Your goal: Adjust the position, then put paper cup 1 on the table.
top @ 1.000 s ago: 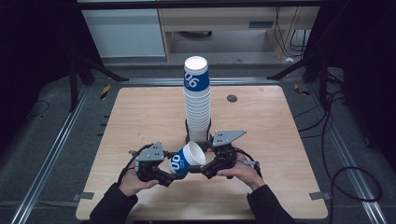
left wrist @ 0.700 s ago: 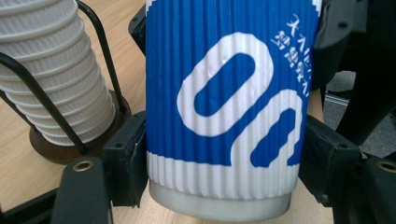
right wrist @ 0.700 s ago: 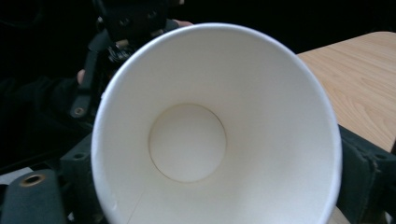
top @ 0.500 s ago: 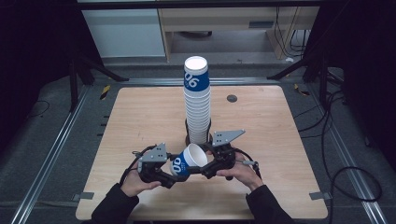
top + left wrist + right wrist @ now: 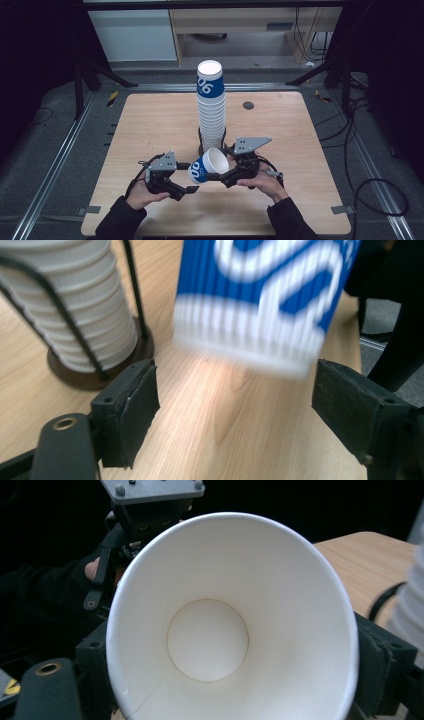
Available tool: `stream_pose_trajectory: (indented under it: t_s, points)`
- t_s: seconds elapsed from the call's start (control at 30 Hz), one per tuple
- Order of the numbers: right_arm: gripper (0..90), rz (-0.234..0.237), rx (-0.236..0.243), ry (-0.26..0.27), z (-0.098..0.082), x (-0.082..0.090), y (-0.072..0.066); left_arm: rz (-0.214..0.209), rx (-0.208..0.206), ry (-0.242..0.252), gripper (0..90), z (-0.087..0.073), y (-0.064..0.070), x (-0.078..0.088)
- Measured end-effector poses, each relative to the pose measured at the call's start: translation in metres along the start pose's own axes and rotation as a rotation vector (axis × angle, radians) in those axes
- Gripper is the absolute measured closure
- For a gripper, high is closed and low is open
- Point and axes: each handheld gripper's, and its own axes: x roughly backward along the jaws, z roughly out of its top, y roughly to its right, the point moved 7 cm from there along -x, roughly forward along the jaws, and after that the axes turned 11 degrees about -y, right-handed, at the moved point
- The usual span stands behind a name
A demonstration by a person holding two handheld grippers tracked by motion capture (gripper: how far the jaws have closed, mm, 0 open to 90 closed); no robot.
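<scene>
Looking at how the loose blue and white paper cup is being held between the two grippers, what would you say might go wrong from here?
The right gripper clamps the loose blue and white paper cup near its rim, where a small crease shows; squeezing might crumple it. The left gripper is open with the cup's base beyond its jaws, so closing now might miss. The tall stack of paper cups in its wire holder stands just behind; a swing might knock it.

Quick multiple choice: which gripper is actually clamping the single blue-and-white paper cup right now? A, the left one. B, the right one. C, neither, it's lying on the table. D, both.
B: the right gripper has its jaws pressed on either side of the paper cup at the rim, while the left gripper has its jaws spread wide with the cup's base off both pads.
</scene>
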Motion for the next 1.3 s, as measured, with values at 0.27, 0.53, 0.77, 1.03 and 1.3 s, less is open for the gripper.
stream_pose_trajectory:
  t_s: [0.27,0.53,0.77,1.03,1.3]
  points:
    - [15.0,-0.115,-0.006,-0.024,-0.002,0.015,0.012,0.072,0.096,-0.037,16.0,-0.018,-0.023,0.004]
    - [15.0,-0.211,-0.027,-0.047,-0.007,0.029,0.025,0.134,0.193,-0.028,16.0,-0.028,-0.042,0.010]
    - [15.1,-0.298,-0.048,-0.072,-0.011,0.041,0.036,0.161,0.236,-0.016,16.8,-0.032,-0.052,0.014]
    - [15.0,-0.395,-0.087,-0.117,-0.018,0.054,0.049,0.187,0.268,-0.015,17.2,-0.036,-0.059,0.018]
    - [15.0,-0.508,-0.122,-0.171,-0.024,0.075,0.066,0.200,0.288,-0.021,17.3,-0.037,-0.063,0.020]
